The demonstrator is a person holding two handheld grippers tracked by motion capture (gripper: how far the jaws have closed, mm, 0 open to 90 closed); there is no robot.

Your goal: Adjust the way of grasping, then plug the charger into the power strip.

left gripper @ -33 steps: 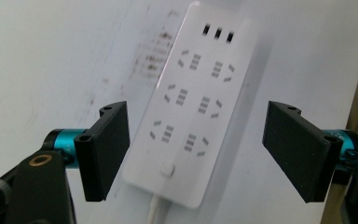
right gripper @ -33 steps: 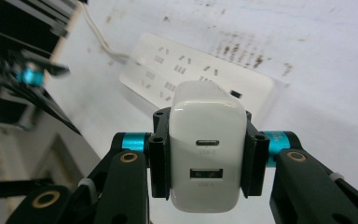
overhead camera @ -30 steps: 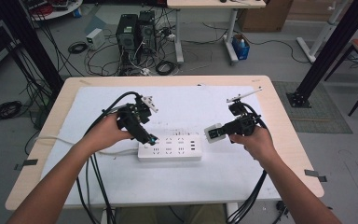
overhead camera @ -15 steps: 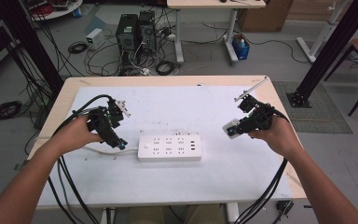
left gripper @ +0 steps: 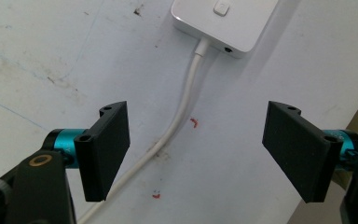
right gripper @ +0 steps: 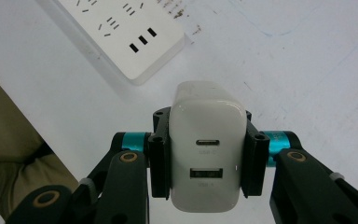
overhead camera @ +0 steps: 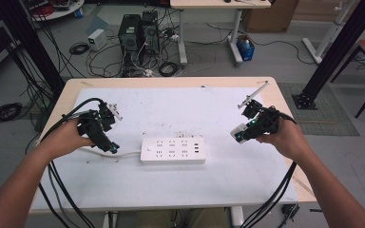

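High view: a white rectangular plastic power strip (overhead camera: 173,150) lies flat near the middle of the white-topped table (overhead camera: 180,102), its white cable (overhead camera: 123,153) leading off toward the person's left. The right gripper (overhead camera: 240,135), held above the table to the right of the strip, has its jaws clamped on the two sides of a white, rounded plastic USB charger block (right gripper: 207,158); the block's two ports face the right gripper view's camera. The left gripper (left gripper: 196,149) hangs over the cable with its jaws wide apart and nothing between the pads.
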